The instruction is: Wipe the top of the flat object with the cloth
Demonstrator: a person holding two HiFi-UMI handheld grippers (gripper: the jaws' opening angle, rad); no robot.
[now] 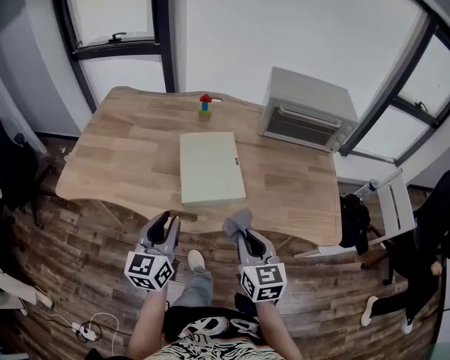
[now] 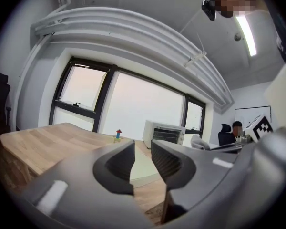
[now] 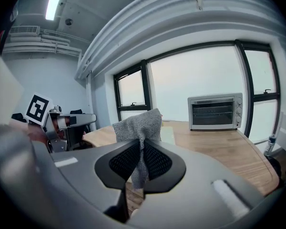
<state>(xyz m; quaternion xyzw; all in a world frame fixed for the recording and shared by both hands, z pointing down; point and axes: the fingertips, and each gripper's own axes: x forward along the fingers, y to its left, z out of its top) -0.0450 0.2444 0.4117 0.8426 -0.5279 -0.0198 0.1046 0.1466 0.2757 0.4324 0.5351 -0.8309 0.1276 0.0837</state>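
The flat pale-green object [image 1: 211,168] lies in the middle of the wooden table [image 1: 127,156]; it also shows past the jaws as a pale slab [image 2: 142,168] in the left gripper view. A grey knitted cloth [image 3: 138,130] is pinched between the jaws of my right gripper [image 1: 240,224], which is shut on it and held before the table's near edge. My left gripper [image 1: 166,225] hangs beside it, also short of the edge, its jaws a little apart with nothing between them.
A white toaster oven [image 1: 307,110] stands at the table's back right. A small toy of coloured blocks [image 1: 205,104] sits at the far edge. A white chair [image 1: 394,201], a dark bag [image 1: 354,220] and a seated person's legs [image 1: 412,276] are at the right.
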